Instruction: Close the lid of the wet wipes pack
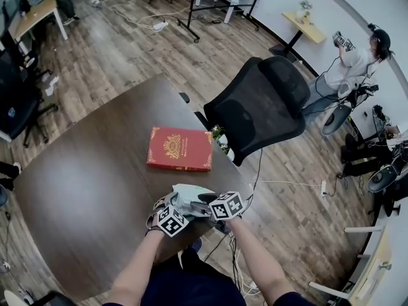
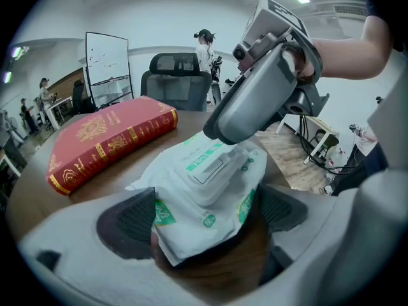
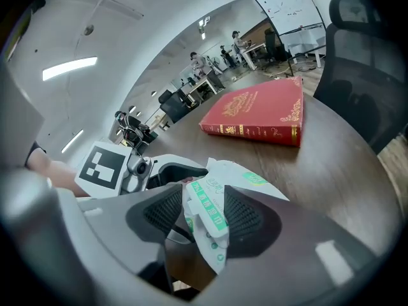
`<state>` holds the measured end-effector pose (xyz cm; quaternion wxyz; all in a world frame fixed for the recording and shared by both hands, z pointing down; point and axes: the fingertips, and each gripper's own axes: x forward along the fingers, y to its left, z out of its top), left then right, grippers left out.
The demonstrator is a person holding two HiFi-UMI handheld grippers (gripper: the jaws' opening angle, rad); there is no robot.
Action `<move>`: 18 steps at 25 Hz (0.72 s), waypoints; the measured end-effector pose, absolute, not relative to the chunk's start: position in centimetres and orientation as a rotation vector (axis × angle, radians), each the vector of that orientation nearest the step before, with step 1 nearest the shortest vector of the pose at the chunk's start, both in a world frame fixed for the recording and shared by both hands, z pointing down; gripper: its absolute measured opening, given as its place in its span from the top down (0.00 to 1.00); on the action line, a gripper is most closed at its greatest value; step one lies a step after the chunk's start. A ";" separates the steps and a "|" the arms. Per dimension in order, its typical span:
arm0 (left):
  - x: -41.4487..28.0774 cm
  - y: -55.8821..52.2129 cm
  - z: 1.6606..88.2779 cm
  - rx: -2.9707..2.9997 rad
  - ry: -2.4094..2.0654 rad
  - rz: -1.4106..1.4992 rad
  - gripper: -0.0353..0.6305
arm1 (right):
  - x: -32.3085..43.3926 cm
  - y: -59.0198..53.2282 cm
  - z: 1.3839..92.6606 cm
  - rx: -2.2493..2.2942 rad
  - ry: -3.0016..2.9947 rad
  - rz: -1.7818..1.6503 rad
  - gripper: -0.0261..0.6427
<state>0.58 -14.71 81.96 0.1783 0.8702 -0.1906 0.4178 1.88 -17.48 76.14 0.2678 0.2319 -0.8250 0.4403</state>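
The white wet wipes pack (image 1: 189, 199) with green print lies near the table's front edge, between both grippers. In the left gripper view its flat white lid (image 2: 207, 169) lies level on top of the pack (image 2: 191, 225). My left gripper (image 2: 207, 218) holds the pack's near end, a pad pressing on each side. My right gripper (image 2: 224, 134) reaches in from the upper right onto the pack's far end. In the right gripper view, that gripper (image 3: 204, 217) is shut on a thin edge of the pack (image 3: 205, 199). In the head view the left gripper (image 1: 169, 204) and right gripper (image 1: 208, 200) flank the pack.
A red book (image 1: 180, 148) with gold trim lies on the dark wooden table (image 1: 83, 183) just beyond the pack. A black office chair (image 1: 261, 104) stands at the table's far right edge. A person (image 1: 357, 62) stands far off by the wall.
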 end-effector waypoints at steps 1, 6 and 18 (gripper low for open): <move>0.6 -14.7 82.0 2.461 -0.539 1.182 0.20 | 2.0 -17.6 76.4 0.637 -2.209 1.173 0.64; 0.6 -14.8 82.0 2.459 -0.537 1.171 0.20 | 2.7 -17.9 77.4 0.692 -2.136 1.101 0.66; 0.6 -14.7 82.1 2.461 -0.544 1.172 0.20 | 3.3 -17.2 79.6 0.751 -1.989 0.833 0.63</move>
